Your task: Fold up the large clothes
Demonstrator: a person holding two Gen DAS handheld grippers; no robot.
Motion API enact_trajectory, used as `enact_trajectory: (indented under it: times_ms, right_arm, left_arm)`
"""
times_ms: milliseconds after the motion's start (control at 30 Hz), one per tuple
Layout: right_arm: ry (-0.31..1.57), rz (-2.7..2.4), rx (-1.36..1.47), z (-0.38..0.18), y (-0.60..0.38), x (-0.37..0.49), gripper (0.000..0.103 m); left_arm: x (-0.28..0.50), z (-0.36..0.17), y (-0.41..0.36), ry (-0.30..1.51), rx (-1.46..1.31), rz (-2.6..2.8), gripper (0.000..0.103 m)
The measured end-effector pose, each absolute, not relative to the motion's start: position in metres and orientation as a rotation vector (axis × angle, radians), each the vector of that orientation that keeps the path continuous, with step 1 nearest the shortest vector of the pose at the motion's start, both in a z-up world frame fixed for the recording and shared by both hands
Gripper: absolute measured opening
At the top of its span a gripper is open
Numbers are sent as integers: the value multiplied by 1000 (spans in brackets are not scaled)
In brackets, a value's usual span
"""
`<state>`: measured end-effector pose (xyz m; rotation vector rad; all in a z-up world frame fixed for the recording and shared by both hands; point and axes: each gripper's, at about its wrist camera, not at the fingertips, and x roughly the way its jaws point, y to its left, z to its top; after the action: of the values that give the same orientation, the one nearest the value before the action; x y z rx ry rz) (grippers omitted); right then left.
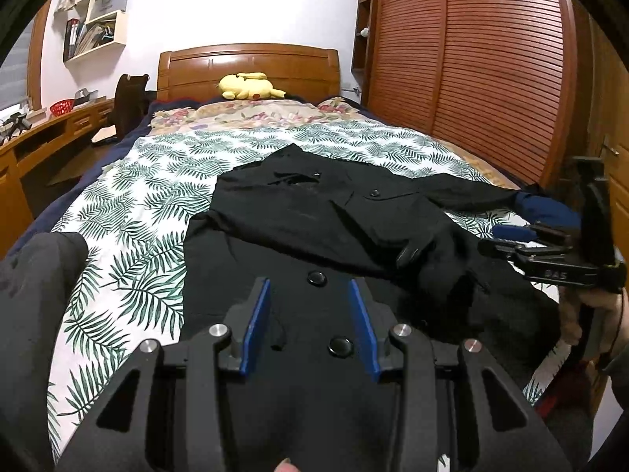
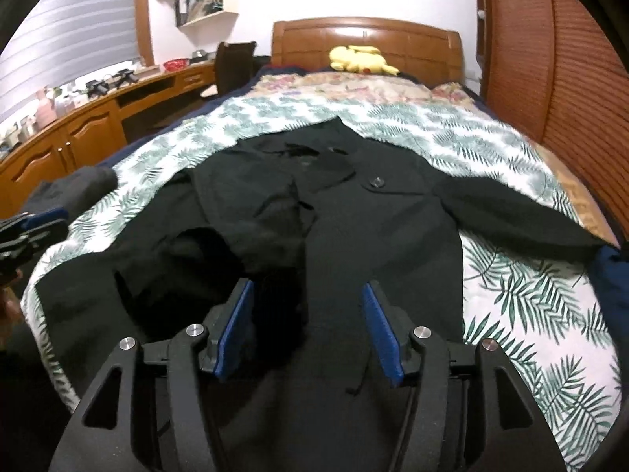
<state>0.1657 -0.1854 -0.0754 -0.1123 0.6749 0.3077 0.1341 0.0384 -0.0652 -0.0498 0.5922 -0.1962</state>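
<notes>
A: Nearest the lens in the left wrist view is the left gripper (image 1: 310, 326); its blue pads (image 1: 257, 326) stand moderately apart with nothing pinched; black cloth and two buttons (image 1: 317, 277) lie below the gap, and contact cannot be confirmed.

B: Location of the garment?

A: The black coat (image 1: 314, 212) lies spread on the leaf-print bedspread (image 1: 129, 204), collar toward the wooden headboard (image 1: 251, 67); its near hem runs under both grippers; one sleeve (image 2: 511, 216) extends toward the right edge of the bed, the other is folded across the front.

B: Items from left to right?

A: A dark grey garment (image 1: 35, 295) at the left edge of the bed; the desk (image 1: 47, 129) beyond it; the coat at centre; a yellow plush toy (image 1: 247, 86) by the headboard; the slatted wardrobe doors (image 1: 471, 59) at right.

B: Right tool?

A: The right gripper (image 2: 310, 330) hovers over the coat's lower front; its jaws stand fairly wide, pads (image 2: 236, 330) clear of the fabric, holding nothing; the left wrist view shows it side-on (image 1: 523, 240), gripped by a hand (image 1: 589, 310).
</notes>
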Motion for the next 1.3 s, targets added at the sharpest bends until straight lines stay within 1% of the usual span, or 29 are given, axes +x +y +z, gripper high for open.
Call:
enact_trajectory:
  times_ms: [200,333,767,933,967,1000,1033,1067,1133,1167,1300]
  right_arm:
    - [656,385,-171,-64,-157,145,58]
    - [682,463,-207,-72,-129,136,58]
    - [833,567,-251,-128,-69,152,58]
    - [864,535,-337,-148,-60,159,59]
    - [857,533,-351,-149,-61,159,57]
    - [852,533,-355,-150,-62,159,51]
    - [846,528,-367,-150,-63,159,30]
    - [837,518,-395,-150,-63,158,20]
    - [840,546,-399,-148,-67,157,8]
    - [838,550,-384,-145,-72,157,6]
    - [792,561,-324,-123,-87,151,4]
  left_arm:
    - [134,-65,41,590,-58,-189,39]
    - [132,-63,44,582,-68,-182,40]
    - [132,-61,57,565,-88,-135,40]
    - [133,-62,57,568,-84,-128,40]
    - [133,-62,57,569,-84,-129,40]
    - [133,-62,57,568,-84,-129,40]
    - [133,-62,57,568,-83,-130,40]
    - [133,-63,56,568,-81,-130,40]
    - [133,-63,56,569,-80,-130,40]
    - [133,-63,56,569,-79,-131,40]
    - [134,-64,53,574,-70,-139,40]
